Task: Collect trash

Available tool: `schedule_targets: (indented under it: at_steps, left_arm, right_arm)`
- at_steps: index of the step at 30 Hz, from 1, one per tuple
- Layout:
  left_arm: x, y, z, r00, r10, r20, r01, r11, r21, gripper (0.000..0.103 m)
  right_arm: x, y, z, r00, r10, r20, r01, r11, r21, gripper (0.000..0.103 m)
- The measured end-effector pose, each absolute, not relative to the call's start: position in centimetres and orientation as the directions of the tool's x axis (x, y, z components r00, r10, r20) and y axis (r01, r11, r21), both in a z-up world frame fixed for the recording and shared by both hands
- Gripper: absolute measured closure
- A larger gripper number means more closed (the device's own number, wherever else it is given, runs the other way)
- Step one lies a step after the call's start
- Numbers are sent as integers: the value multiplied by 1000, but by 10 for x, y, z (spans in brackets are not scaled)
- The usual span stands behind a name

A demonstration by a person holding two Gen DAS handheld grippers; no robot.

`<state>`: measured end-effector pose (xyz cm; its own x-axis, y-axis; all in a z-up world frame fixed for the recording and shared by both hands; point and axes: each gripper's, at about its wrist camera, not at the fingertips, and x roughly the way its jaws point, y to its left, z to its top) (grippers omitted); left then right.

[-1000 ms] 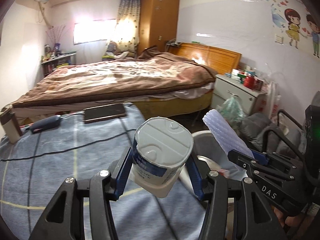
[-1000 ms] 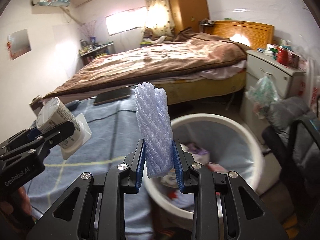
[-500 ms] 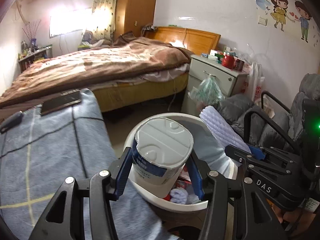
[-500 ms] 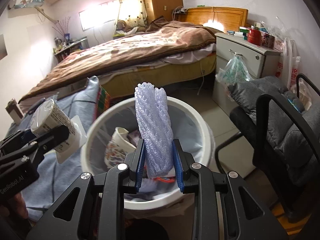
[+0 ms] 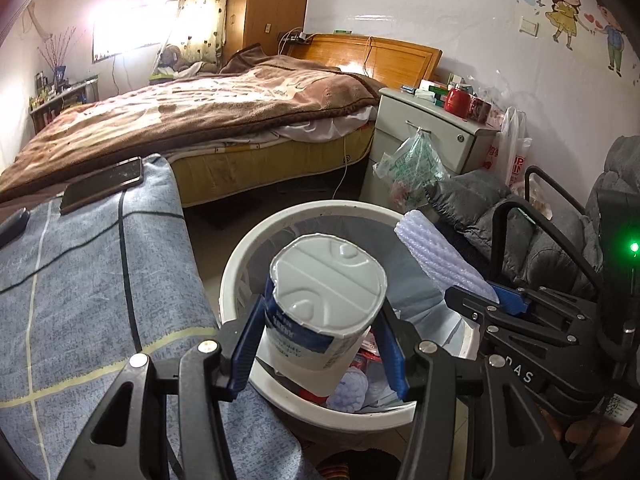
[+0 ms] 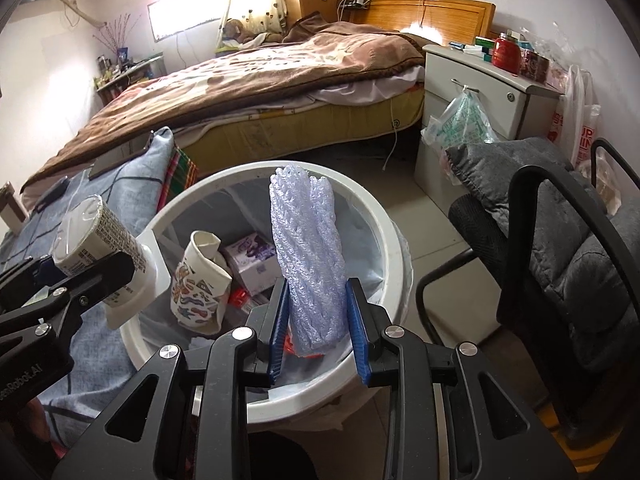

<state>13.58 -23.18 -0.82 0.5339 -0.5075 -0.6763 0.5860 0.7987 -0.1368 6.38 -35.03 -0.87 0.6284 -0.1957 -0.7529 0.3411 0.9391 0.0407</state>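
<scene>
My left gripper (image 5: 320,344) is shut on a white yogurt cup (image 5: 320,312) with a blue label and holds it over the white trash bin (image 5: 236,264). It also shows at the left of the right wrist view (image 6: 100,256). My right gripper (image 6: 318,320) holds a purple foam net sleeve (image 6: 308,256) upright over the bin (image 6: 384,216); its jaws have spread slightly, with gaps beside the sleeve. The sleeve also shows in the left wrist view (image 5: 440,256). The bin holds a patterned paper cup (image 6: 200,280), a box and other trash.
A table with a blue-grey checked cloth (image 5: 88,280) stands left of the bin, with a phone (image 5: 104,184) on it. A black chair with grey cushions (image 6: 568,248) is at the right. A bed (image 5: 180,120) and a nightstand (image 5: 432,132) lie beyond.
Both grippers have come further over the bin, which now sits closer and more central. The right jaws have widened a little around the foam sleeve.
</scene>
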Motion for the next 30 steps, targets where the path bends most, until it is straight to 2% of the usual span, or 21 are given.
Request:
schedule_targets:
  at_steps: [3, 7, 20, 30]
  left_arm:
    - [138, -230, -9, 533, -501, -681, 573, 807, -144, 42]
    - [136, -227, -9, 543, -501, -674, 572, 808, -141, 38]
    - [121, -216, 0, 569, -498, -654, 567, 814, -127, 36]
    - [90, -189, 6, 648, -450, -615, 519, 851, -75, 36]
  right_arm:
    - [64, -352, -10, 620, -203, -758, 342, 939, 28, 67]
    - [61, -352, -9, 624, -206, -754, 348, 937, 32, 47]
    - [50, -348, -4, 654, -211, -727, 366, 929, 60, 47]
    - [20, -326, 10, 737, -214, -642, 347, 934, 88, 47]
